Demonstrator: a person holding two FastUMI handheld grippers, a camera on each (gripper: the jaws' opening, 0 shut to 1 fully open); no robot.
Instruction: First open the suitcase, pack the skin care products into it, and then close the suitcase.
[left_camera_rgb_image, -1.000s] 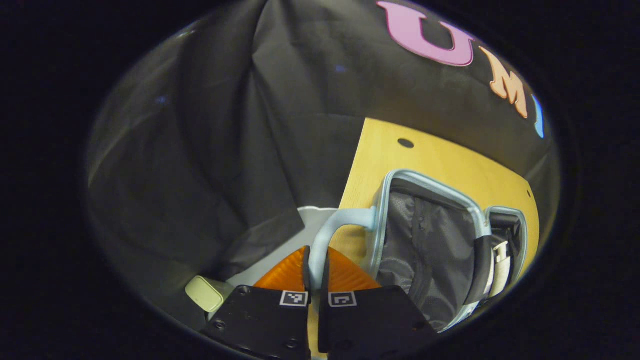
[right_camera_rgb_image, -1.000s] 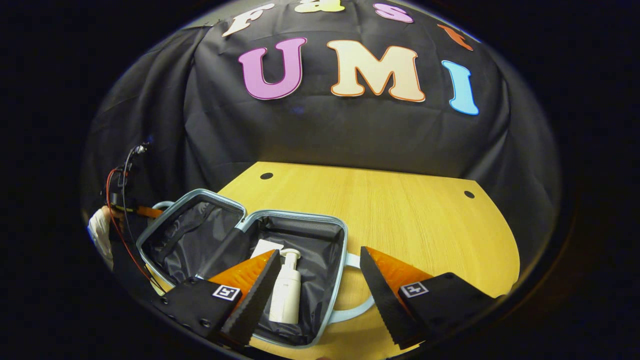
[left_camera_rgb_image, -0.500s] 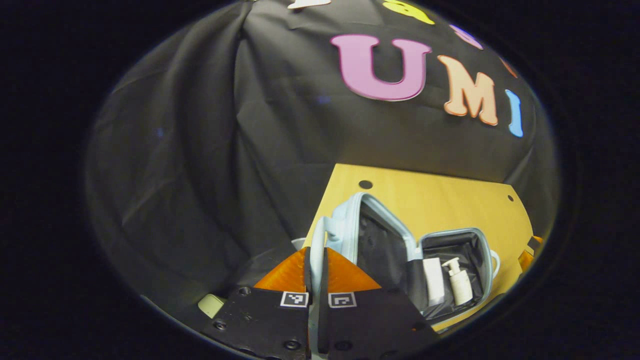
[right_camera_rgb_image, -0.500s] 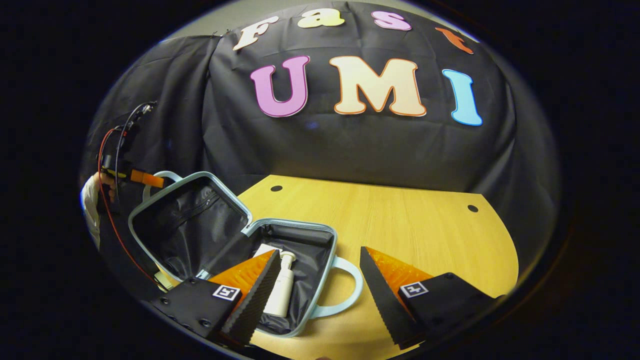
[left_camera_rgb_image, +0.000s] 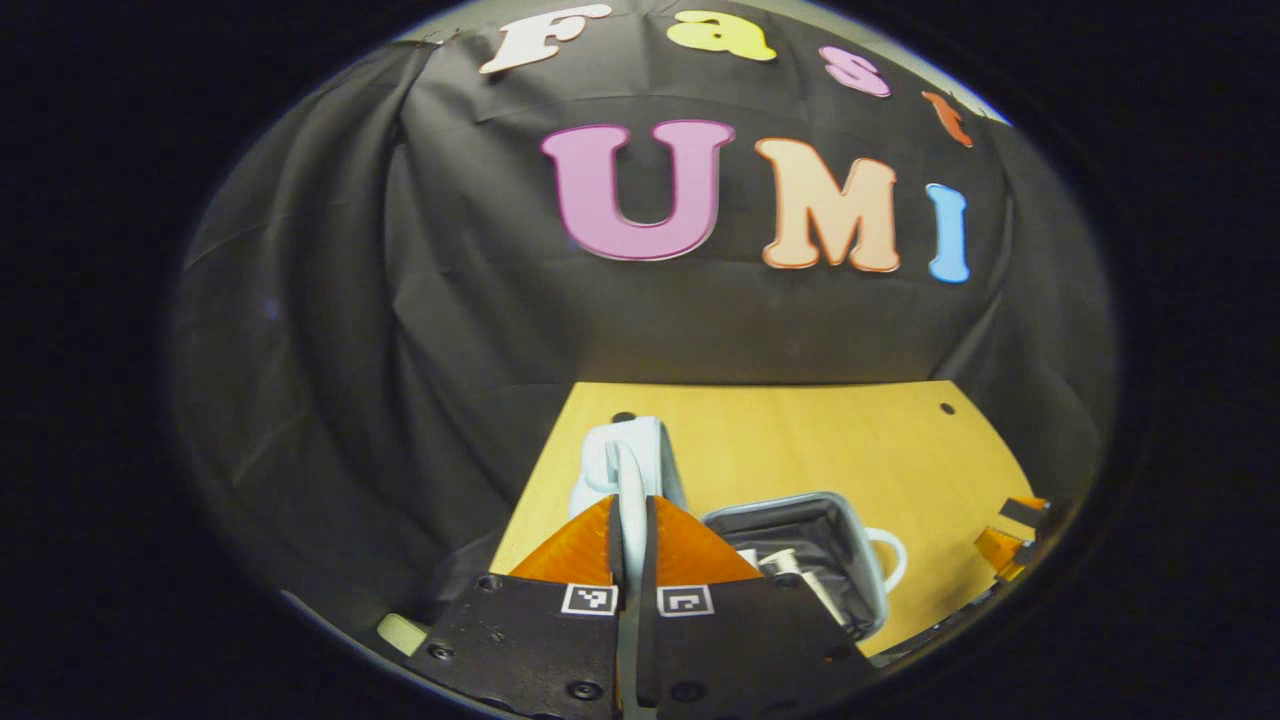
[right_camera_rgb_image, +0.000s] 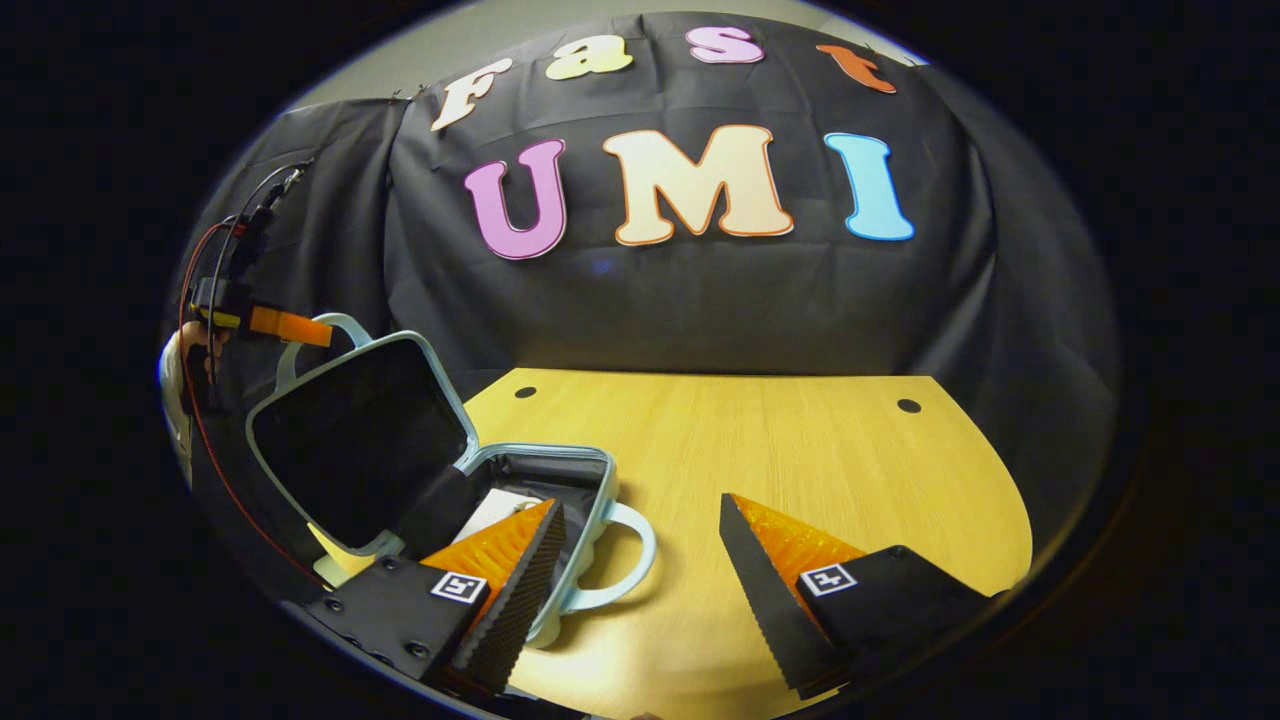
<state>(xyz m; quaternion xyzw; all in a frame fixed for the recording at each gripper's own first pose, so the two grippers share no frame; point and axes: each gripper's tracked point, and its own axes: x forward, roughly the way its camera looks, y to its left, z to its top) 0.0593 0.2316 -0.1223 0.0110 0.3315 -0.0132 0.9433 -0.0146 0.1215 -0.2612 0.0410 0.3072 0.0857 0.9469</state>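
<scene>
The left gripper (left_camera_rgb_image: 632, 520) was clamped on the lid handle (left_camera_rgb_image: 628, 470), both fingers pressing the thin pale loop between them, and from the right gripper view the lid (right_camera_rgb_image: 355, 440) stood raised near upright on its hinge over the base (right_camera_rgb_image: 560, 475) of the suitcase, which sat at the table's (right_camera_rgb_image: 800, 450) near left corner. A pump bottle (left_camera_rgb_image: 800, 580) and a flat white pack (right_camera_rgb_image: 500, 510) lay in the base, so the packing looked done and the step in hand was the closing. The right gripper (right_camera_rgb_image: 640, 580) hung just beside the base handle (right_camera_rgb_image: 620, 560) with its fingers wide apart and nothing between them. To close well, the lid should probably be carried over in an arc about the hinge, not pushed flat across, since a sideways shove could slide the light case along the bare wood. The grip on the loop was narrow, and the handle might twist between the fingers as the lid passed upright and its weight began to pull forward; lowering slowly would keep it from dropping. The free gripper could steady the base at its rim or handle. The bottle's pump seemed the tallest thing inside, and whether it cleared the lid's lining I could not tell, so the last stretch called for care before pressing the rims together.
</scene>
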